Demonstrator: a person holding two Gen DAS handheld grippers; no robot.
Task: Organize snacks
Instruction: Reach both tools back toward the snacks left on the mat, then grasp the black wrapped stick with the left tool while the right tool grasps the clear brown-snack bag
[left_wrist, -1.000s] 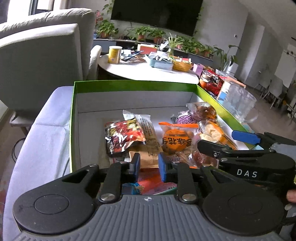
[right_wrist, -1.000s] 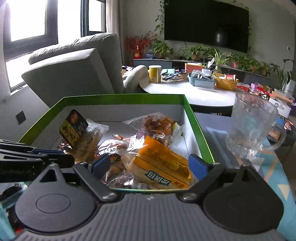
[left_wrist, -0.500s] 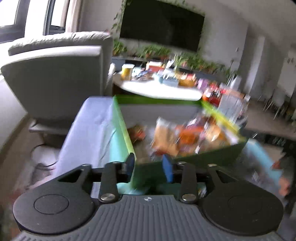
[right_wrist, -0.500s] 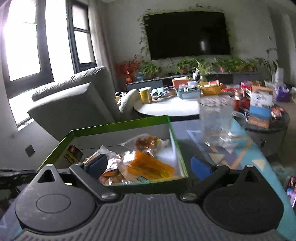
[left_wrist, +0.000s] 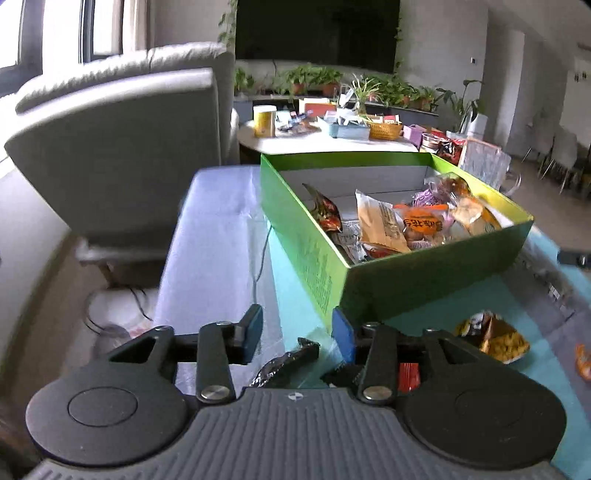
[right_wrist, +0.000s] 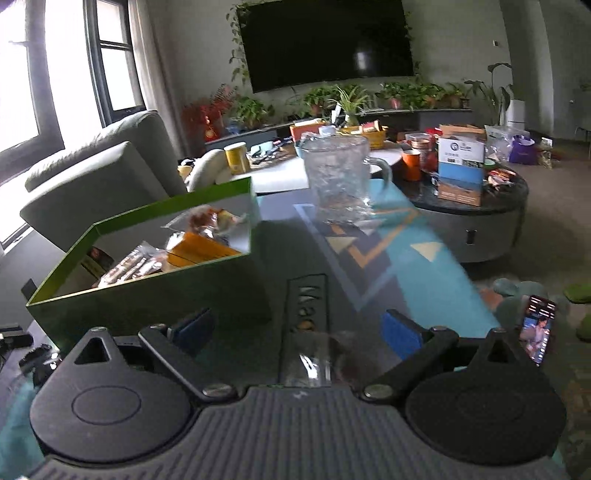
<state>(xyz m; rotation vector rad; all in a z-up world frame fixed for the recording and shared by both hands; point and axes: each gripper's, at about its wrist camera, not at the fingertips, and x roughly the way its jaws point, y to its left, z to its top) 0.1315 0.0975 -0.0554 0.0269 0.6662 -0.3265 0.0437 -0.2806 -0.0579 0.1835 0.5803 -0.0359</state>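
A green box (left_wrist: 402, 280) holds several snack packets, among them an orange one (left_wrist: 421, 223) and a tan one (left_wrist: 380, 221). The box also shows in the right wrist view (right_wrist: 147, 295). My left gripper (left_wrist: 297, 328) is open and empty, just short of the box's near corner, above a black packet (left_wrist: 284, 365) on the table. A yellow snack packet (left_wrist: 498, 341) lies to its right. My right gripper (right_wrist: 295, 326) is open and empty, over a dark packet with a clear window (right_wrist: 306, 325) on the table, right of the box.
A glass mug (right_wrist: 340, 184) stands on the table past the box. A grey armchair (left_wrist: 122, 147) is at the left. A white round table (left_wrist: 325, 142) with clutter stands behind, a dark round table (right_wrist: 476, 218) at right. A phone (right_wrist: 537, 334) is lit at right.
Both grippers have pulled back out of the box to the table in front of it. The left gripper's fingers have spread wider. The right gripper has swung right, toward the mug side.
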